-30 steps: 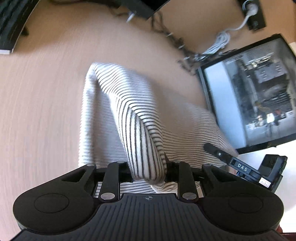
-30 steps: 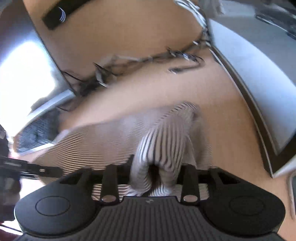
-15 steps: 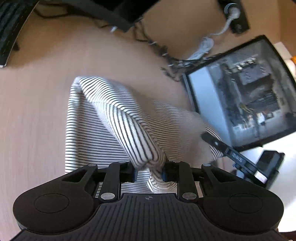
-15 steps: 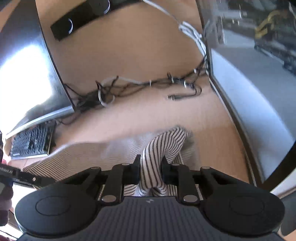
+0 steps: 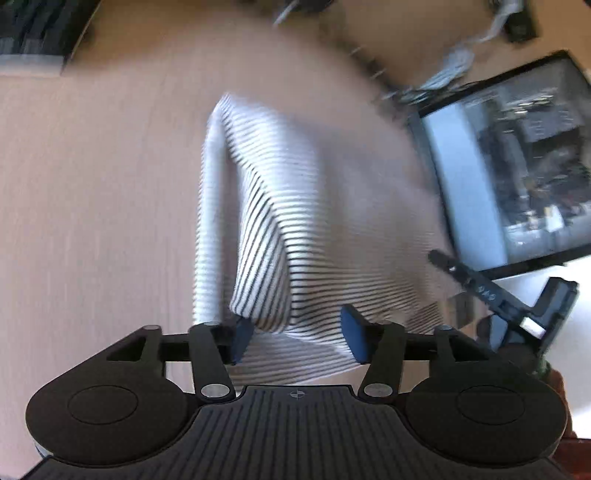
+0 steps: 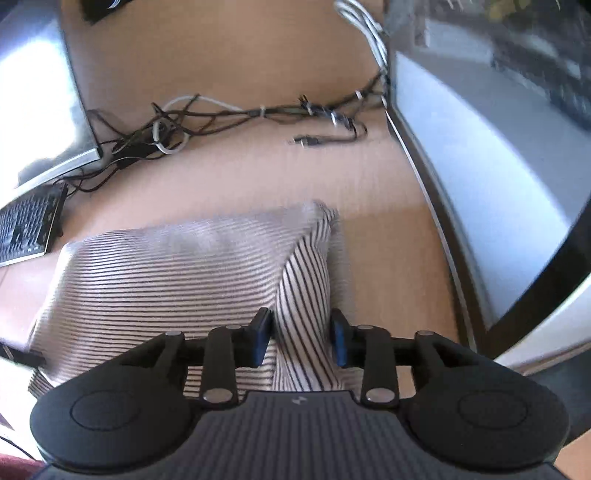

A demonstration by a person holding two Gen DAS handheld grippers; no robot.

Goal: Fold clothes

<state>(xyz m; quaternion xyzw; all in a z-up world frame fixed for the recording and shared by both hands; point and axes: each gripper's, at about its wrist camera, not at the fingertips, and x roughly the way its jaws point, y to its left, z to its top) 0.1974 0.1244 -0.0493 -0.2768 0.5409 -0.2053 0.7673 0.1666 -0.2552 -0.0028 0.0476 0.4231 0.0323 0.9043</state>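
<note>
A white garment with thin black stripes [image 5: 314, 221] lies folded on the wooden desk [image 5: 92, 203]. My left gripper [image 5: 295, 339] is open over its near edge, blue pads wide apart, and a raised fold of the cloth sags between them. In the right wrist view the same striped garment [image 6: 166, 273] spreads to the left. My right gripper [image 6: 300, 339] is open too, with a ridge of cloth standing between its pads. The right gripper's body [image 5: 498, 295] shows at the right of the left wrist view.
A keyboard [image 5: 37, 33] sits at the far left of the desk and a dark monitor [image 5: 517, 166] at the right. Tangled cables [image 6: 240, 118] run along the back. Another screen [image 6: 498, 184] leans close on the right, and a second keyboard [image 6: 26, 225] lies left.
Both grippers were shut on folds of the striped garment; their jaws have now spread and the cloth is slipping down onto the desk. Both views are blurred by motion.
</note>
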